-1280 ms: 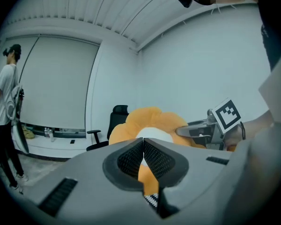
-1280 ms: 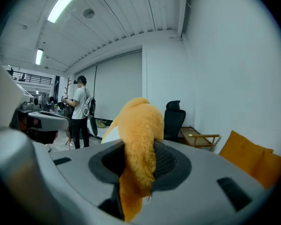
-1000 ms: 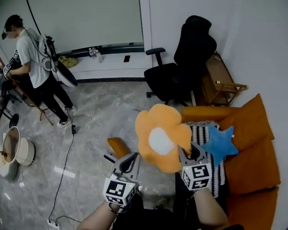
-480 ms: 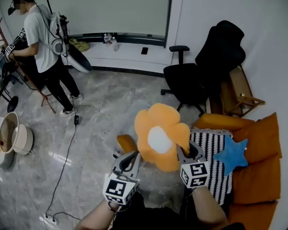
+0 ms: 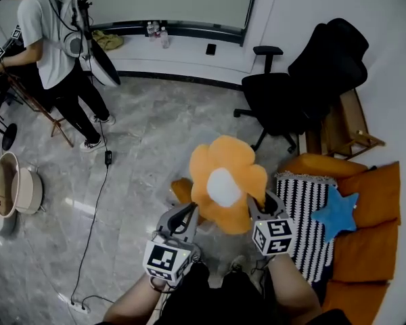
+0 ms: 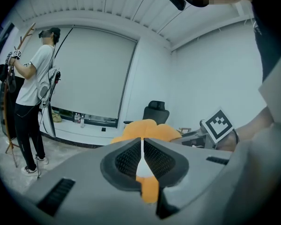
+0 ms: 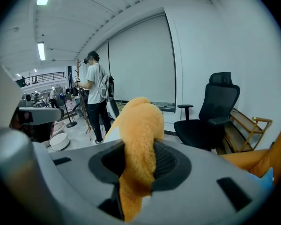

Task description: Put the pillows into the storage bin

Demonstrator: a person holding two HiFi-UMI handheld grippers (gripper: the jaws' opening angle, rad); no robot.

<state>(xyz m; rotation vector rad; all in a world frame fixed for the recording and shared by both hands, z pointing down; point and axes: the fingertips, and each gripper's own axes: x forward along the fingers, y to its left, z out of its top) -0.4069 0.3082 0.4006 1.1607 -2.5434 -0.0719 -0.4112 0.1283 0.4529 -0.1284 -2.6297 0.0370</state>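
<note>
— Where is the pillow held?
— The pillow (image 5: pixel 223 181) is clamped at its lower right petal by the right gripper (image 5: pixel 264 205) and held upright above the floor; the left gripper (image 5: pixel 186 215) is kept closed and empty, just beside the lower left edge.
— What is counted?
— One flower pillow; one blue star (image 5: pixel 335 213) and one striped cushion (image 5: pixel 303 215) on the orange sofa (image 5: pixel 369 195); one black chair (image 5: pixel 284 97) is seen beyond; one person (image 5: pixel 47 39) is seen well apart, far left.
</note>
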